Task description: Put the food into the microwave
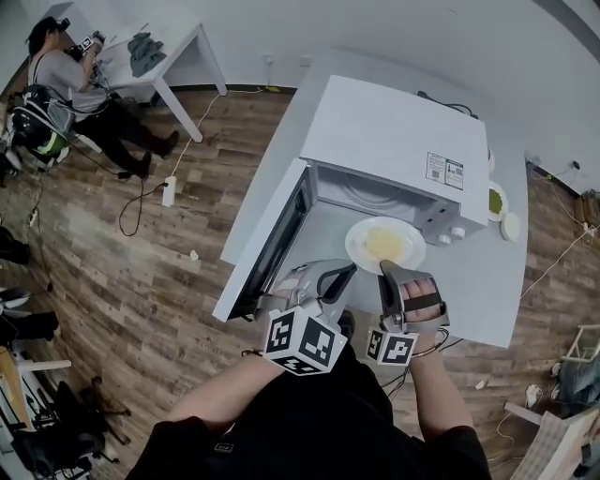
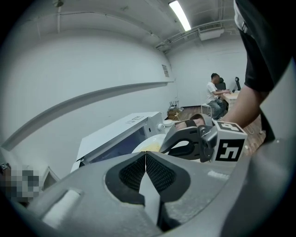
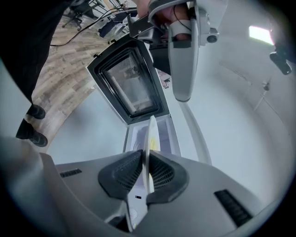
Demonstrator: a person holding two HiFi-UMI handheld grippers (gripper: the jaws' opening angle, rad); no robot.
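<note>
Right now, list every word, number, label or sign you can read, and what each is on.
No text here is readable.
Sticker on top of the microwave: print too small to read.
Wall sign: too blurred to read.
Marker cubes: black-and-white square patterns, no letters.

The right gripper [image 3: 145, 169] clamps the rim of a white plate [image 3: 151, 132], seen edge-on between its dark ribbed pads, with a sliver of yellow food [image 3: 155, 144] showing on it. Just beyond the plate stands the microwave [image 3: 165, 132] on a white table [image 3: 88, 134], its dark-windowed door [image 3: 127, 85] swung open. The left gripper [image 3: 181, 88], held in a hand [image 3: 171, 14], reaches in from the top of the frame. A wooden floor [image 3: 60, 78] and dark shoes [image 3: 31, 125] show at left.
</note>
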